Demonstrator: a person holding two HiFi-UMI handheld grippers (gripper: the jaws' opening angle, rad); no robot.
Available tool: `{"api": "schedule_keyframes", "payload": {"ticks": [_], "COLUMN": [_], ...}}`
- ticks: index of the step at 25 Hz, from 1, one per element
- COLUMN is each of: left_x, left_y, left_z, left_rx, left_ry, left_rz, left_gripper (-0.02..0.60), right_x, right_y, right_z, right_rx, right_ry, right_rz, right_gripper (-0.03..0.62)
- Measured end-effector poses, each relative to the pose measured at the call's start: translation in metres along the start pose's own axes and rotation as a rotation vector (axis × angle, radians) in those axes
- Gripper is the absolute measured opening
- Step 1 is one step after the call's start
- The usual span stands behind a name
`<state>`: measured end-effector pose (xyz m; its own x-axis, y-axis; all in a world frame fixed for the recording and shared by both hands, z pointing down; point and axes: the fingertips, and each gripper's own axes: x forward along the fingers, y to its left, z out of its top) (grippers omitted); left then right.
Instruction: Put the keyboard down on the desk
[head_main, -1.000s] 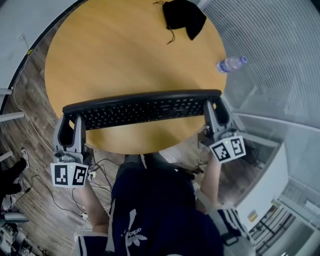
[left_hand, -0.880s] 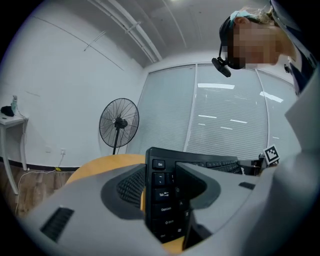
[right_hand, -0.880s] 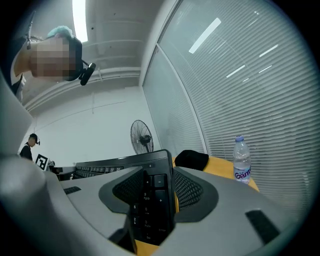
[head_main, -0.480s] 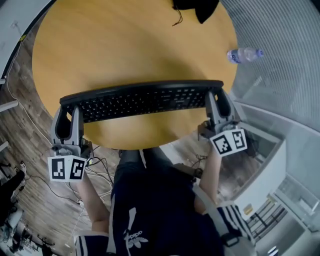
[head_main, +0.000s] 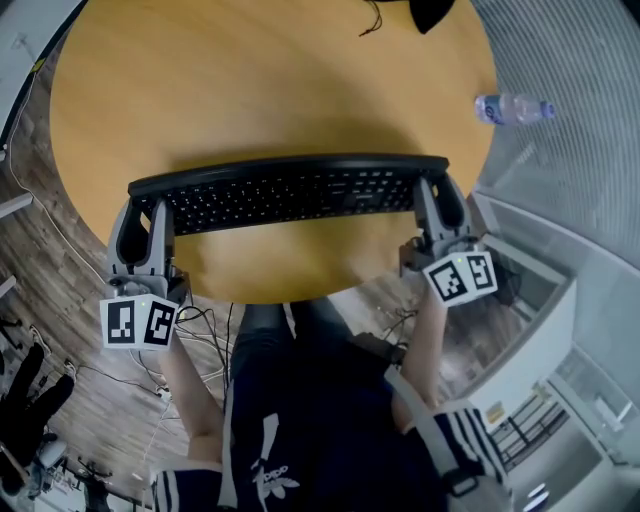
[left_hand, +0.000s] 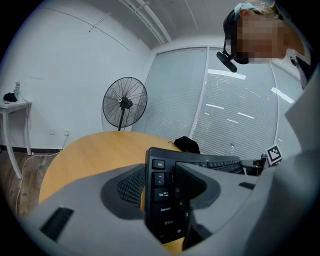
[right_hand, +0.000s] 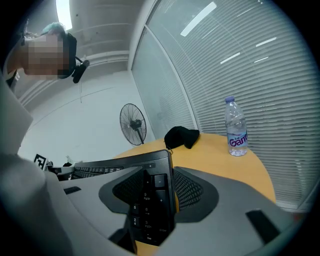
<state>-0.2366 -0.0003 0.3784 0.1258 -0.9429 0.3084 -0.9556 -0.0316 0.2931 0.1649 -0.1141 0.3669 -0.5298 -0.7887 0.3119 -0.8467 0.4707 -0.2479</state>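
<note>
Keyboard (head_main: 290, 195) held level over near side of round table (head_main: 250, 90), left gripper (head_main: 140, 208) jaws pinching its left end, right gripper (head_main: 437, 192) jaws pinching its right end; lowering step, apparently: next, sink both ends evenly, then release.

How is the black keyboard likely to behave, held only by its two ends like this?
Probably stiff: the keyboard spans between the left gripper and right gripper with no obvious sag. Likely light for its length, since end grips alone appear to carry it. Its smooth plastic might pivot if one grip loosens.
</note>
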Motion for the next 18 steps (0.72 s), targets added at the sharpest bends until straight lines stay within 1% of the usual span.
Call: {"api": "schedule_keyframes", "payload": {"ticks": [7,14,18], "left_x": [0.001,0.005,0.007], "left_y": [0.0,0.002,0.004], "left_z": [-0.009,-0.017,-0.021], "left_rx": [-0.034,-0.037,-0.042], "left_ry": [0.028,0.062,0.067], "left_rz": [0.015,0.023,0.041], "left_gripper": [0.186,0.186,0.186], "right_x": [-0.001,0.0,0.002], "right_y": [-0.002,-0.01,-0.011], "right_z": [-0.006,-0.018,-0.019], "right_rx": [0.009,0.062,0.059], "right_ry": [0.024,0.049,0.058], "right_rz": [-0.012,-0.04,-0.05], "right_gripper": [0.173,0.173,0.173]}}
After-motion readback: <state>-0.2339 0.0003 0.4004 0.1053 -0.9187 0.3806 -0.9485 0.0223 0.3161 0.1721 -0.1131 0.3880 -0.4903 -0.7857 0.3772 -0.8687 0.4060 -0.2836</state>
